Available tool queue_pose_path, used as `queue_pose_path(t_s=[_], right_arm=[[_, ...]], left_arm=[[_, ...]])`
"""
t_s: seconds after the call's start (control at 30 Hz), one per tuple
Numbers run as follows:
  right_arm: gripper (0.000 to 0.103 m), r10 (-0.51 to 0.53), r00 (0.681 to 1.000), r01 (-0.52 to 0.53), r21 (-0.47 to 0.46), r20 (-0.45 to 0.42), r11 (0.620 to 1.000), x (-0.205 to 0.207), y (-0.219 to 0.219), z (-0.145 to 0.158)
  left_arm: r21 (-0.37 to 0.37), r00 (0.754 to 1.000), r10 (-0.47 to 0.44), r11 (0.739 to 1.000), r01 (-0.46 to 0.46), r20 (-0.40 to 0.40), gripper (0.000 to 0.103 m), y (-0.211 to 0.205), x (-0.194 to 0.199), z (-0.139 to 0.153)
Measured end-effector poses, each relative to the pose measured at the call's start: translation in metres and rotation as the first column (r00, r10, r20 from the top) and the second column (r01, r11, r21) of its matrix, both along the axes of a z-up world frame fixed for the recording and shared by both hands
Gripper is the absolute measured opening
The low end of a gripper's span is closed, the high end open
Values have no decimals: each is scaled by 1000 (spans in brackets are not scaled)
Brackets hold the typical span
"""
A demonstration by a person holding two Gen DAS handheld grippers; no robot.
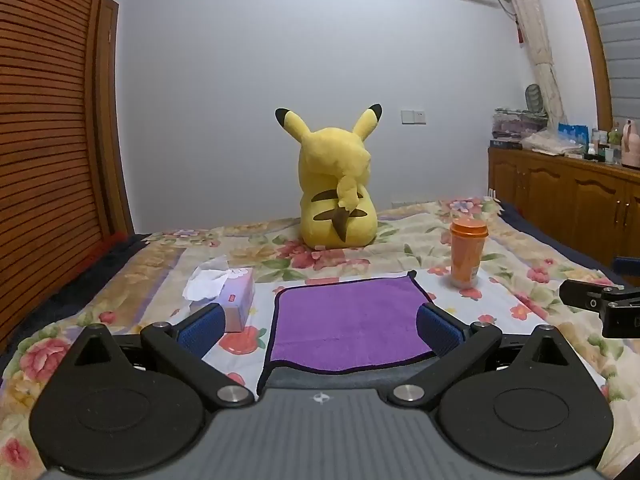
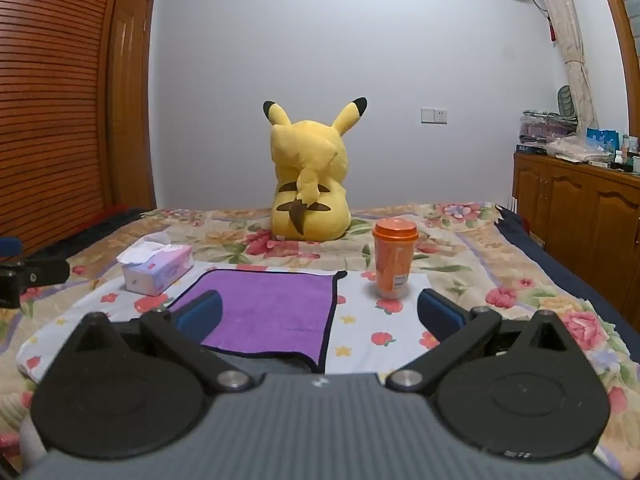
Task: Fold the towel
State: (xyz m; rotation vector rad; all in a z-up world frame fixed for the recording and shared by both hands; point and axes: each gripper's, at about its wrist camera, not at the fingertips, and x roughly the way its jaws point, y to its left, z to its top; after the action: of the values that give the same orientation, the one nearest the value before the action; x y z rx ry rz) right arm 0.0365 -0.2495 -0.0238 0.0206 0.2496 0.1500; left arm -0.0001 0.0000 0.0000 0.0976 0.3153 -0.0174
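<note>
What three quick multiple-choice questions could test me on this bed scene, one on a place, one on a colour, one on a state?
1. What lies on the towel's left?
A. orange cup
B. tissue box
C. plush toy

2. What colour is the towel?
A. purple with dark trim
B. yellow
C. white

3. How do the two tools stand?
A. both open, empty
B. both pinching the towel
C. one holding the cup

Answers:
1 B, the tissue box sits left, the orange cup right.
2 A, purple cloth, dark edge.
3 A, the left tool and right tool have blue pads spread wide, gripping nothing.
</note>
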Motion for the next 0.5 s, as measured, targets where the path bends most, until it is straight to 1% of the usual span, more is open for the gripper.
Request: queue_pose_path(t_s=[0.5], right_arm=[[103, 1, 1000, -1, 0, 3, 1000, 0, 0, 0]], left_arm=[[-5, 1000, 0, 1000, 0, 1, 103, 0, 0, 0]])
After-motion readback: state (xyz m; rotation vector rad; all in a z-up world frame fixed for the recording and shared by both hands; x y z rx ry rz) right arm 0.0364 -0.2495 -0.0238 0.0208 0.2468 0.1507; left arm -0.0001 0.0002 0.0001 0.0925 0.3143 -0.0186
